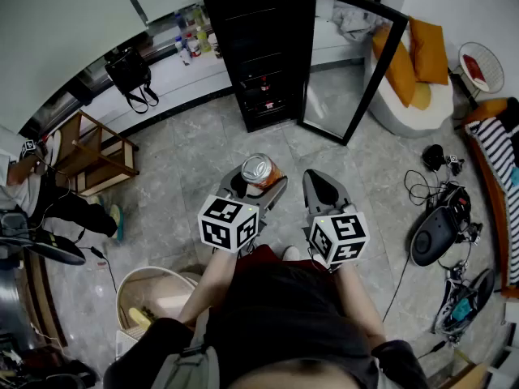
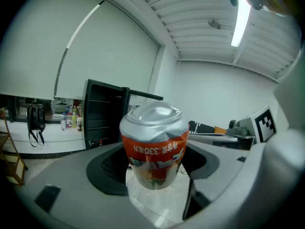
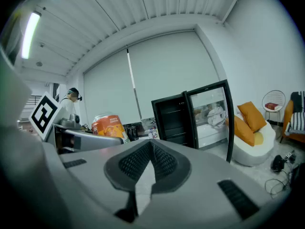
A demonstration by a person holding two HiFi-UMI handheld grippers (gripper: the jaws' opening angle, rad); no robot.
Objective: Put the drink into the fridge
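Left claw [image 1: 259, 183] is clenched on the can [image 2: 155, 147]; right claw [image 3: 151, 149] is closed, empty. The can could be knocked loose if the fridge [image 1: 259, 55] is struck.

The grey tiled floor [image 1: 186, 168] carries a black fridge [image 1: 259, 55] with its glass door [image 1: 349, 63] open. A wooden rack [image 1: 93, 156] stands at the left, and a round white bin [image 1: 150, 286] near the bottom. A white sofa [image 1: 413, 108] and black cables [image 1: 422, 189] are at the right. Bottles [image 1: 190, 43] stand on the counter [image 1: 170, 75] along the wall.
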